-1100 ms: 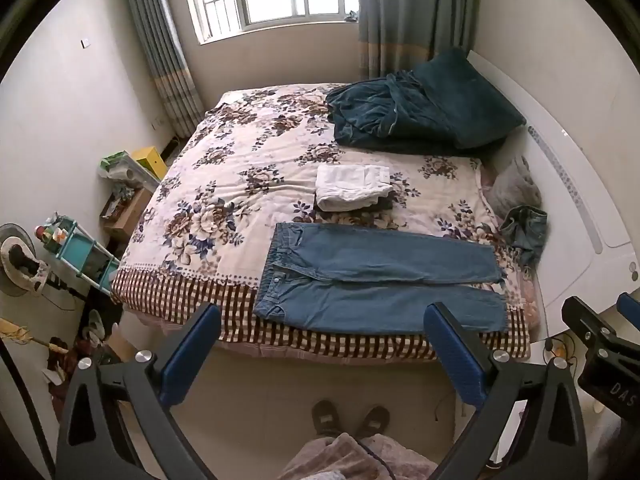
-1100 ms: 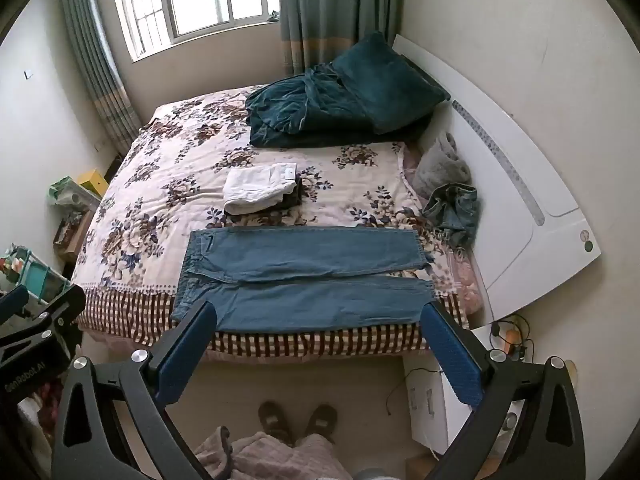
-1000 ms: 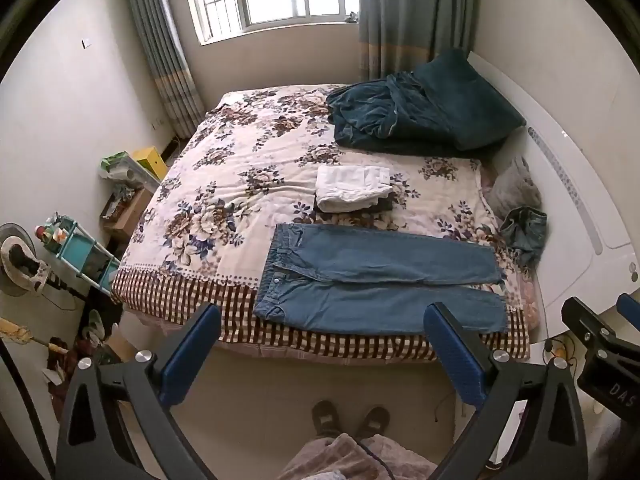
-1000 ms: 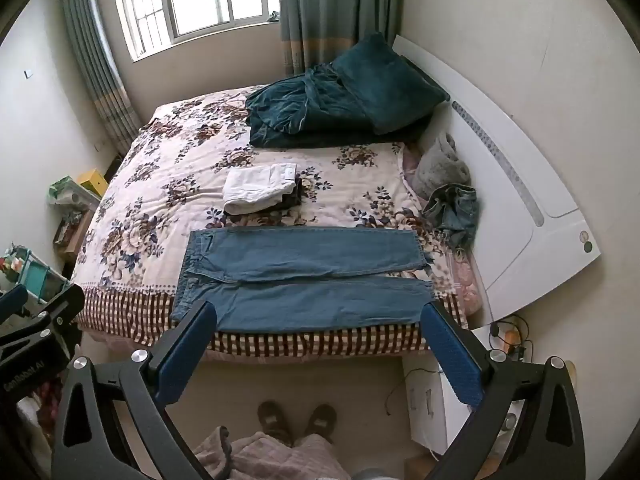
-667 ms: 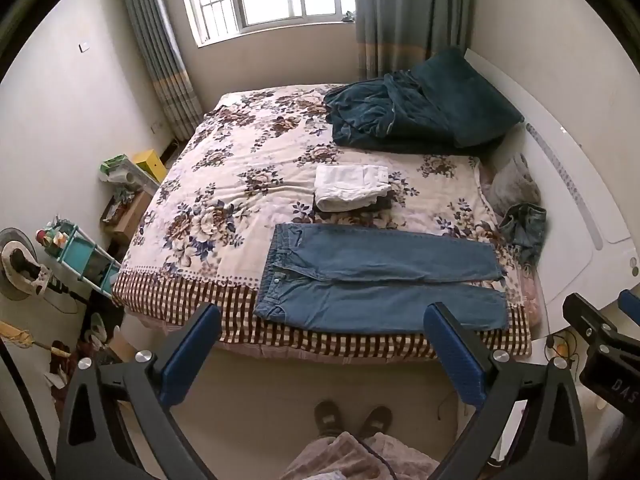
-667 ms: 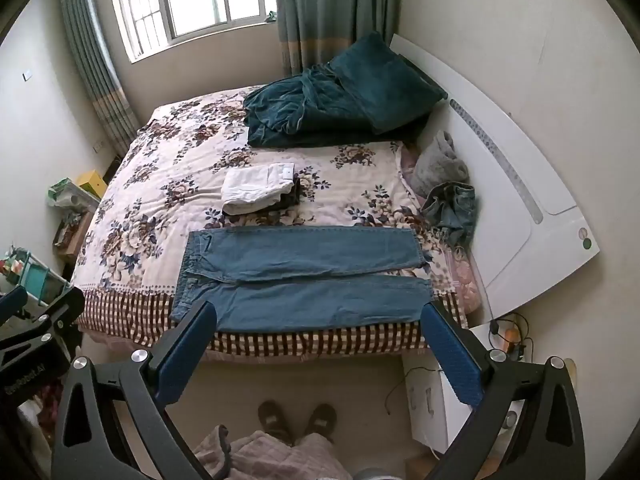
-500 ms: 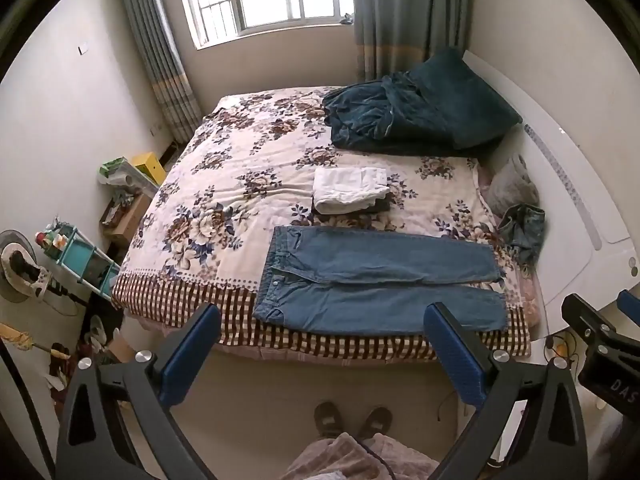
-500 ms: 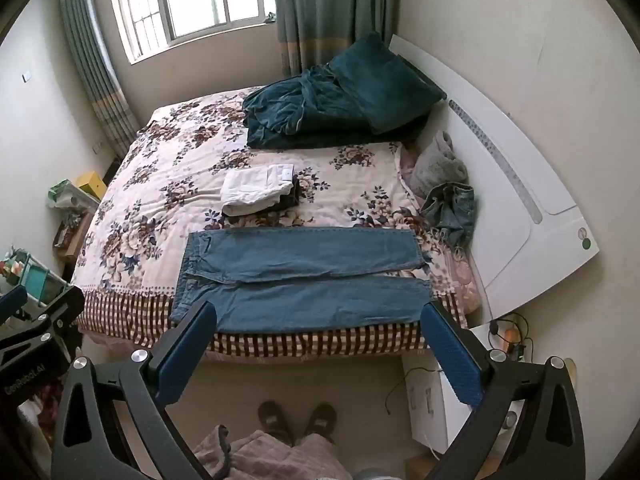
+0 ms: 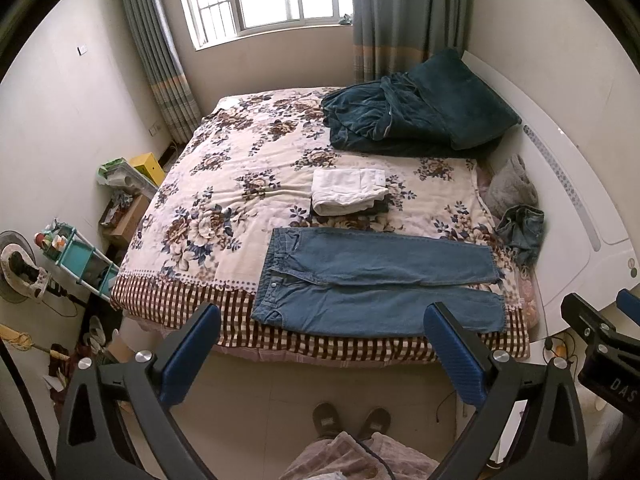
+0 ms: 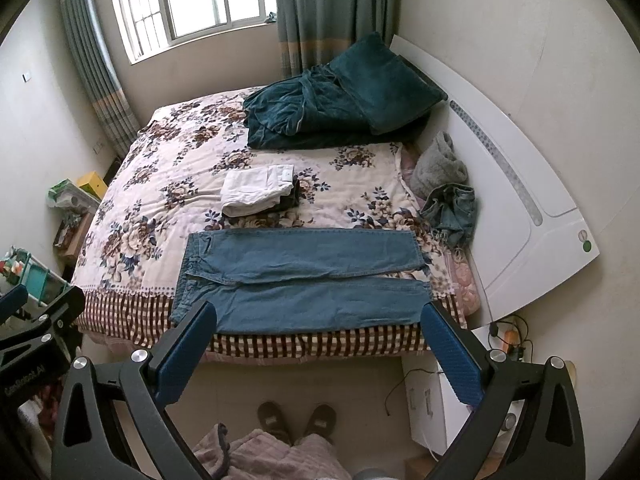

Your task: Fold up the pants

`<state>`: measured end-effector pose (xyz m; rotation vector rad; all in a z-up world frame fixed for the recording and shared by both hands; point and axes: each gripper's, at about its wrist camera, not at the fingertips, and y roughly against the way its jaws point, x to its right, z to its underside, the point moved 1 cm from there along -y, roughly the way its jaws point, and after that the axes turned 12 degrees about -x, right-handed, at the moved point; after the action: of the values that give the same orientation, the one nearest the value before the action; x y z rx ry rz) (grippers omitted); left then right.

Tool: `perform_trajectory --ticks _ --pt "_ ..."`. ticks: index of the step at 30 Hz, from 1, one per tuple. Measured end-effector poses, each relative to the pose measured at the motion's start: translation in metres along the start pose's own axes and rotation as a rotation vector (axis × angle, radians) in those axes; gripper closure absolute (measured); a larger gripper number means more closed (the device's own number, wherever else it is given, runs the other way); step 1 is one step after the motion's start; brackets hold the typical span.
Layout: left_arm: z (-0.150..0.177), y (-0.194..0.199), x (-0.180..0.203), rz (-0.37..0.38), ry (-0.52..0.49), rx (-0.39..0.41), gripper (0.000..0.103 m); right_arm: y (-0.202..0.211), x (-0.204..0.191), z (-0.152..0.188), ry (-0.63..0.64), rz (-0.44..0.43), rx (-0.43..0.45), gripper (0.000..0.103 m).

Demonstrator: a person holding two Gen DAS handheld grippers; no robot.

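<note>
Left wrist view. Left gripper (image 9: 320, 344) spread wide, empty, held high above the floor, well apart from the bed (image 9: 192, 296). Blue jeans (image 9: 376, 284) lie flat ahead of and below the fingers, along the near edge of the bed. Long axis runs crosswise to the gripper's line of sight: waistband to the left, hems to the right. Waistband end sits ahead of the left finger; hem end reaches past the right finger. Both legs side by side, unfolded. Part of the right gripper (image 9: 600, 340) shows at the far right edge; its spread cannot be told from here.

Right wrist view. Right gripper (image 10: 318, 344) also spread wide, holding nothing. Same jeans (image 10: 300, 280) ahead and below, same crosswise lie; hems fall just ahead of the right finger, waistband ahead of the left finger. Judgement: left gripper is the nearer one for the waistband, right for the hems.

Count: one pair of jeans laid out; one folded white garment (image 10: 256, 188) beyond it, on something dark; one crumpled denim piece (image 10: 452, 208) far right by the headboard (image 10: 520, 184); one grey bundle (image 10: 440, 164) beside it; one dark green blanket pile (image 10: 332, 108) farthest off. Two slippered feet (image 10: 296, 420) below the grippers.
</note>
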<state>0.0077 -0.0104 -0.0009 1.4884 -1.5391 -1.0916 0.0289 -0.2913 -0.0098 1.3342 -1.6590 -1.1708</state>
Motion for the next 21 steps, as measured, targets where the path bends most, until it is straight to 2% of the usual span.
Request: perform_trajectory --ticks 21 --pt "-0.0061 -0.0004 0.0007 0.000 -0.002 0.001 0.000 0.0040 -0.0011 -0.0070 0.003 -0.007 0.002 0.000"
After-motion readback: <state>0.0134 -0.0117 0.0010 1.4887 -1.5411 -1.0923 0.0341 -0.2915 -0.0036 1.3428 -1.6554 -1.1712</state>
